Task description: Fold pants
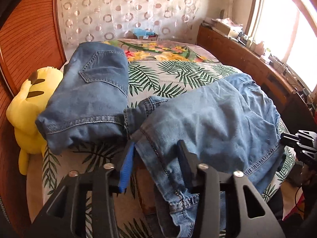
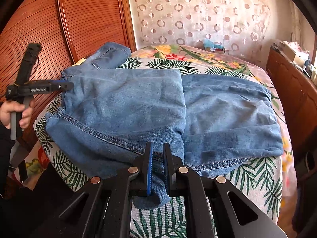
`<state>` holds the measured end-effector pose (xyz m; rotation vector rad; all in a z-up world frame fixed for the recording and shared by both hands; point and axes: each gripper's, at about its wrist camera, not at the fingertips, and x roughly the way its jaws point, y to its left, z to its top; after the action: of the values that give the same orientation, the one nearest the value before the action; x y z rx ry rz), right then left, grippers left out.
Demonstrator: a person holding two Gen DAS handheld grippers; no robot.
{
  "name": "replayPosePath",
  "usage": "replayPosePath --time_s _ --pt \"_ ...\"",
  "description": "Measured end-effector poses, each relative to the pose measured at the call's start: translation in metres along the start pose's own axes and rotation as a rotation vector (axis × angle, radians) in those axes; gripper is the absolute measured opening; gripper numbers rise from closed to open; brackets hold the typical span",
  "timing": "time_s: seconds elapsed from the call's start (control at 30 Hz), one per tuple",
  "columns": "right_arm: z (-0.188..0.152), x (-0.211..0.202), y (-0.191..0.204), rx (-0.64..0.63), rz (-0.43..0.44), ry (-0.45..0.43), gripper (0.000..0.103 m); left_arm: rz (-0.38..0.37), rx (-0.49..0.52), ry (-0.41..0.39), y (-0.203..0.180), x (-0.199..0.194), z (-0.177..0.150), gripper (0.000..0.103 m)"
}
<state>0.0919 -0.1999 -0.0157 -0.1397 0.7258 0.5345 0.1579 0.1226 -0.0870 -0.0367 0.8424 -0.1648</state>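
Light blue denim pants (image 2: 150, 107) lie on the leaf-print bed (image 2: 263, 176), one part folded over the rest. My right gripper (image 2: 158, 148) is shut on the near hem of the folded layer. In the left wrist view the same pants (image 1: 208, 119) drape between my left gripper's (image 1: 156, 146) fingers, which stand wide apart; the cloth rests over the right finger (image 1: 184, 158). The left gripper also shows in the right wrist view (image 2: 67, 85) at the pants' far left edge. The right gripper shows in the left wrist view (image 1: 285, 138) at the pants' right edge.
A second, darker pair of folded jeans (image 1: 87, 95) lies at the left of the bed beside a yellow plush toy (image 1: 29, 109). A wooden wardrobe (image 2: 39, 29) stands on the left. A wooden dresser (image 1: 247, 59) with clutter runs along the right under the window.
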Motion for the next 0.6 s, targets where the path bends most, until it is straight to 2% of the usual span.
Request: replayPosePath --time_s 0.03,0.07,0.13,0.3,0.33,0.4,0.43,0.47,0.6 --pt "0.0 -0.001 -0.001 0.0 -0.001 -0.001 0.009 -0.002 0.012 -0.015 -0.003 -0.003 -0.001 0.019" --pt "-0.001 -0.001 -0.002 0.0 -0.003 -0.001 0.009 0.003 0.024 -0.037 -0.005 -0.008 0.0 0.015" --pt "-0.001 -0.001 -0.003 0.004 -0.006 0.0 0.009 0.033 0.054 -0.096 -0.011 -0.022 0.005 0.013" --pt "-0.003 -0.002 -0.007 0.013 -0.004 0.0 0.009 0.04 0.079 -0.177 -0.012 -0.051 0.022 0.012" --pt "-0.003 -0.001 -0.007 0.014 -0.003 0.0 0.009 0.045 0.073 -0.177 -0.011 -0.054 0.024 0.014" --pt "-0.004 -0.001 -0.006 0.013 0.001 0.002 0.009 0.083 0.054 -0.151 -0.002 -0.051 0.024 0.027" --pt "-0.005 0.0 -0.005 0.011 0.001 0.004 0.009 0.124 0.04 -0.124 0.005 -0.044 0.023 0.038" --pt "-0.004 0.0 -0.006 0.011 0.002 0.005 0.009 0.135 0.027 -0.103 0.011 -0.039 0.021 0.045" --pt "-0.003 0.001 -0.006 0.008 0.003 0.005 0.009 0.116 0.023 -0.043 0.016 -0.022 0.012 0.048"
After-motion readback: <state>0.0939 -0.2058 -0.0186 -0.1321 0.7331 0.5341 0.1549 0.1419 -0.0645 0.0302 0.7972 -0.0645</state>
